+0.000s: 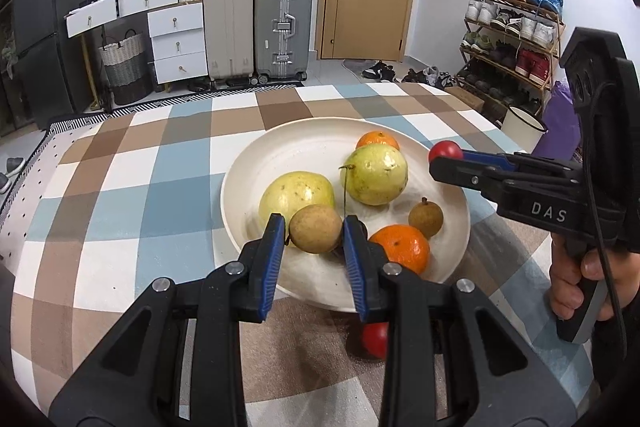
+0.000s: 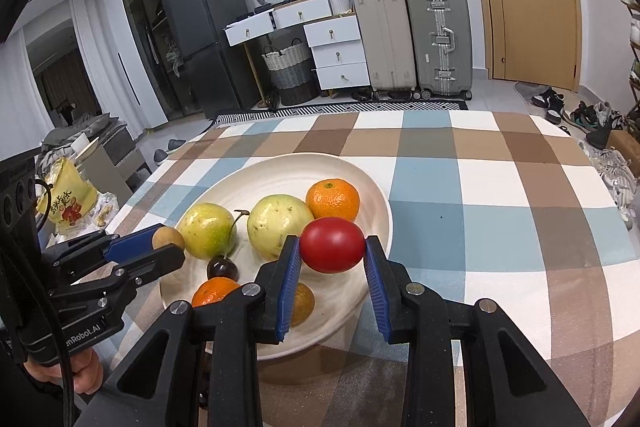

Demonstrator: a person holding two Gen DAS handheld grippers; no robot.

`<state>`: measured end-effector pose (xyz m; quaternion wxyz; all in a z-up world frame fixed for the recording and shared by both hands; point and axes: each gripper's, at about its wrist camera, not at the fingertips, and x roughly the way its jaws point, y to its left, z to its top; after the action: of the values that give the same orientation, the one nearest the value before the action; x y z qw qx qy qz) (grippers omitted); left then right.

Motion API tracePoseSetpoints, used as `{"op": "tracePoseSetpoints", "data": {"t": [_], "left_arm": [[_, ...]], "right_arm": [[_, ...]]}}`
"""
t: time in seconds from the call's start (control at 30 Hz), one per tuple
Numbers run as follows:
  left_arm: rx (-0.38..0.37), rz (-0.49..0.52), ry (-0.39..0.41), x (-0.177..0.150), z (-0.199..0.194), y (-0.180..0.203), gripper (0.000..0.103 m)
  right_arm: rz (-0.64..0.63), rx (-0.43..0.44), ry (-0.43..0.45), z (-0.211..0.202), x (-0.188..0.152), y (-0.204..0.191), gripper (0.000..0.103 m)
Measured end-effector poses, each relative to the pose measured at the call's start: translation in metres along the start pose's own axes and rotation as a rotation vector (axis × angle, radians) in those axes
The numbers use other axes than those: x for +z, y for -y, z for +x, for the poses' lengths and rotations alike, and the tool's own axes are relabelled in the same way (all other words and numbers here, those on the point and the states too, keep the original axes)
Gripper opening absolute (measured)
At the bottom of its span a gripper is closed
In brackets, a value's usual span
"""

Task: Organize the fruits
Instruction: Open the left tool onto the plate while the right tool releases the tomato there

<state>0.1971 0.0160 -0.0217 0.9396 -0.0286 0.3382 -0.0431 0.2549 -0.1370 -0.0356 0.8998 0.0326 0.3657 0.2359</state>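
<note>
A cream plate [image 1: 248, 163] [image 2: 280, 167] sits on the checked tablecloth with two yellow-green guavas [image 1: 376, 173] [image 2: 278, 225], two oranges [image 1: 400, 247] [image 2: 333, 200], a brown longan [image 1: 426, 217] and a dark cherry [image 2: 222, 269]. My left gripper [image 1: 315, 227] [image 2: 170, 243] is shut on another brown longan [image 1: 316, 235] just above the plate's near left part. My right gripper [image 2: 332, 247] [image 1: 444, 158] is shut on a red tomato [image 2: 332, 241] [image 1: 445, 149] over the plate's right rim. A second red tomato [image 1: 376, 339] lies on the cloth under my left gripper.
The checked table [image 2: 500, 187] stretches wide to the right of the plate. Beyond its far edge stand suitcases [image 1: 256, 23], white drawers [image 1: 176, 43] and a shoe rack [image 1: 516, 35]. A person's hand [image 1: 572, 279] holds the right gripper's handle.
</note>
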Motion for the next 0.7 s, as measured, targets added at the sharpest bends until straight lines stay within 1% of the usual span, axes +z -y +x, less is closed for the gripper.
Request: {"op": "tracePoseSetpoints", "data": {"t": [0.1,0.2,0.3,0.37,0.43,0.5,0.53,0.57,0.6,0.63,0.67,0.7], "left_arm": [[0.001,0.002,-0.001,0.0,0.001,0.001,0.027],[0.005,-0.002,-0.001,0.0,0.0,-0.001,0.027],[0.007,-0.011,0.0,0.001,-0.002,-0.002,0.027],[0.01,-0.016,0.0,0.001,-0.004,-0.004,0.031],[0.009,-0.019,0.003,0.001,-0.007,-0.005,0.039],[0.023,-0.02,0.015,0.001,-0.012,-0.006,0.063],[0.031,-0.019,0.028,0.001,-0.015,-0.006,0.073],[0.038,-0.019,0.04,0.001,-0.02,-0.007,0.078],[0.037,-0.023,0.048,0.002,-0.024,-0.009,0.084],[0.033,-0.03,0.06,0.002,-0.028,-0.011,0.086],[0.027,-0.046,0.074,0.003,-0.034,-0.015,0.087],[0.026,-0.058,0.082,0.003,-0.037,-0.017,0.095]], "right_arm": [[-0.007,-0.003,0.004,0.0,0.0,-0.002,0.032],[-0.008,-0.01,0.021,-0.004,-0.001,-0.002,0.035],[-0.037,-0.006,0.032,-0.01,-0.004,-0.006,0.038],[-0.068,-0.036,0.04,-0.015,-0.005,-0.011,0.047],[-0.088,-0.041,0.045,-0.019,-0.007,-0.014,0.051],[-0.096,-0.05,0.045,-0.024,-0.009,-0.015,0.056],[-0.101,-0.056,0.051,-0.027,-0.01,-0.015,0.063],[-0.103,-0.061,0.057,-0.03,-0.011,-0.015,0.072],[-0.101,-0.066,0.06,-0.034,-0.012,-0.014,0.076],[-0.095,-0.063,0.058,-0.036,-0.013,-0.012,0.085],[-0.087,-0.059,0.055,-0.038,-0.013,-0.01,0.09],[-0.078,-0.061,0.052,-0.04,-0.013,-0.009,0.091]]}}
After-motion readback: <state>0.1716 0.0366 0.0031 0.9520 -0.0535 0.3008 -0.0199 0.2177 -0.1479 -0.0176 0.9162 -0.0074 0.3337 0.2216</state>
